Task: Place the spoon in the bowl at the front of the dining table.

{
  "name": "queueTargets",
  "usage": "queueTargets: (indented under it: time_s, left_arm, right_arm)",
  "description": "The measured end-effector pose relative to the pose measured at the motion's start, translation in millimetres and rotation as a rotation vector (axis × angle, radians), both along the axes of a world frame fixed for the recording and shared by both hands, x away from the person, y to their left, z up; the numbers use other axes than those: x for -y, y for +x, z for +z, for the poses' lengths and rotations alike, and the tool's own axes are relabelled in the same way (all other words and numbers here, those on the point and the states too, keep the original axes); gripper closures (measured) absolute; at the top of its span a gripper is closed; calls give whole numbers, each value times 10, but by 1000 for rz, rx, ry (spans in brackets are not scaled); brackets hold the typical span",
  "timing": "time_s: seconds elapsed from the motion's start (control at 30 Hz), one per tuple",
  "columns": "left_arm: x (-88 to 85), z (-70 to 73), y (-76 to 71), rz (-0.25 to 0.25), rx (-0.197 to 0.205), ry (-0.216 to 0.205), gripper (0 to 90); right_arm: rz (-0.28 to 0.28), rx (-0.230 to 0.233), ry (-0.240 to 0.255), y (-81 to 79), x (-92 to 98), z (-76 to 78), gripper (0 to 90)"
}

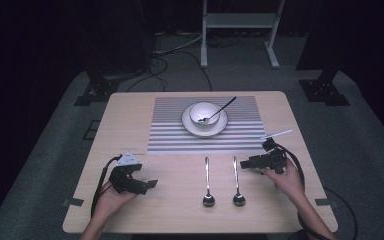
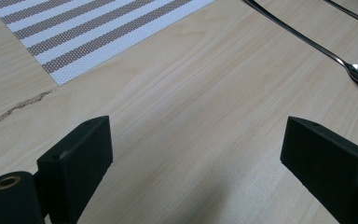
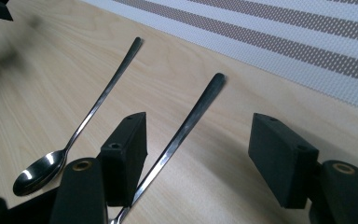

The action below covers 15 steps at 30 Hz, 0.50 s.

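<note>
Dark flooring and cables surround a pale wooden table (image 1: 130, 115) bearing a striped mat (image 1: 170, 135). Left gripper (image 1: 152, 184) rests with jaws apart over bare wood. Two spoons (image 1: 208, 180) lie parallel; right gripper (image 1: 243, 163), jaws apart, straddles the right spoon (image 3: 186, 126) without gripping.

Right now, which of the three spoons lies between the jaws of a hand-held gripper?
The right-hand spoon of the pair on bare table: its handle runs between the right hand-held gripper's open jaws, untouched.

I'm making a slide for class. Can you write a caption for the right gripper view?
Open right gripper poised over a spoon handle on the wooden table, second spoon alongside.
</note>
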<state>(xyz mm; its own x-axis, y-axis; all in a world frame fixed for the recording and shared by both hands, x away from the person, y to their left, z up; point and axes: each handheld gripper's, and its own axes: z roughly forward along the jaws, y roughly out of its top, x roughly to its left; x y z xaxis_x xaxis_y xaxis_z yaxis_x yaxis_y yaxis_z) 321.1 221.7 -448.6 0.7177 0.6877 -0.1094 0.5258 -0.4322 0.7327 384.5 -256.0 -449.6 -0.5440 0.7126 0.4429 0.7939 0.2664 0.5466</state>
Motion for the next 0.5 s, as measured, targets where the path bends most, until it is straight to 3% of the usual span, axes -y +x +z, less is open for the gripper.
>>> queueTargets:
  time_s: [0.5]
  left_arm:
    - [4,10,-5,-2,5,4,80]
  right_arm:
    - [-17,15,14,-207,83,-47,332]
